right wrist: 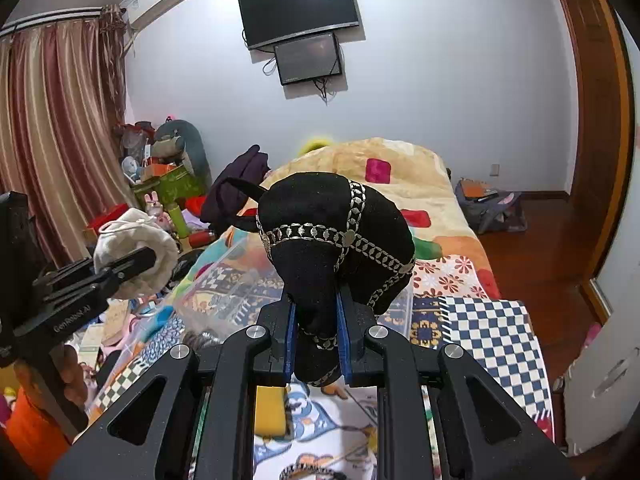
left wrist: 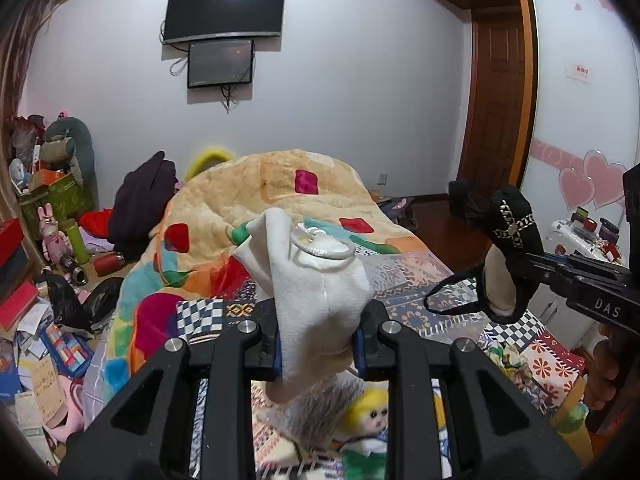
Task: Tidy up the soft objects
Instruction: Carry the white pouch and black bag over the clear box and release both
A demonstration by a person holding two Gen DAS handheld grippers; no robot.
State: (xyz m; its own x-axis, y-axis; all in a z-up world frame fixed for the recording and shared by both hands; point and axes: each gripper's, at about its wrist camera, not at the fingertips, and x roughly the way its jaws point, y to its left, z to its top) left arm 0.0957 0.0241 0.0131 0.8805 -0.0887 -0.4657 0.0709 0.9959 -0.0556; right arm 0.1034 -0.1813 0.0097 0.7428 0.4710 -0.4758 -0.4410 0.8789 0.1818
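Both grippers hold soft items up over the bed.

The left gripper [left wrist: 318,344] pinches a white drawstring pouch [left wrist: 316,280] between its blue pads; the right gripper [right wrist: 316,340] is clamped on a black hat with silver chain trim [right wrist: 336,236]. Beneath them a clear plastic box [right wrist: 224,280] sits on the patchwork bed [right wrist: 492,332], its contents unclear. A blonde doll [left wrist: 370,412] lies at the bed's near edge, a quilt [left wrist: 280,184] heaped at the far end.

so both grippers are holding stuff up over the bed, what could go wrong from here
The left gripper pinches only a fold of the white fabric pouch, so it might slip out. The black hat in the right gripper trails a thin strap that could snag on the clear plastic bin below.
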